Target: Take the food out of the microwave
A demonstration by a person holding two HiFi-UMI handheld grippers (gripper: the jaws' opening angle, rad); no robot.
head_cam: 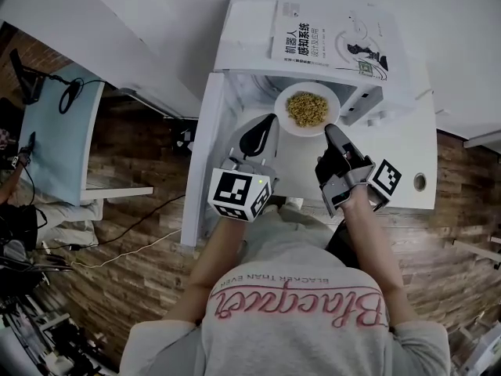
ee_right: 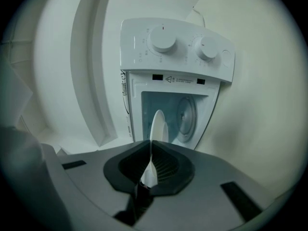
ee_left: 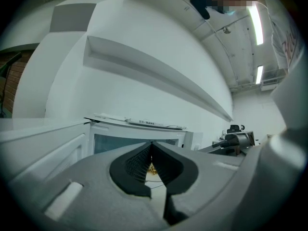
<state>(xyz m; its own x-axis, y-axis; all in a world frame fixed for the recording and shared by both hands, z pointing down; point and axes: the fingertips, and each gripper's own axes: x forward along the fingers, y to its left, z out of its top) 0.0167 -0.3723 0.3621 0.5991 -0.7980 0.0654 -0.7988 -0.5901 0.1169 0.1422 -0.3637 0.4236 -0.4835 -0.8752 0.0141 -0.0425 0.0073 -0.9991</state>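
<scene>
A white plate of yellow noodles hangs just in front of the white microwave's open cavity. My right gripper is shut on the plate's near right rim. In the right gripper view the plate shows edge-on, pinched between the dark pads of the right gripper. My left gripper sits beside the plate's left edge with its jaws shut and nothing seen between them. In the left gripper view the left gripper has its pads together, and a bit of the noodles shows below them.
The microwave door stands swung open at the left. A book lies on top of the microwave. The white counter runs to the right. A blue desk and cables are on the wooden floor at the left.
</scene>
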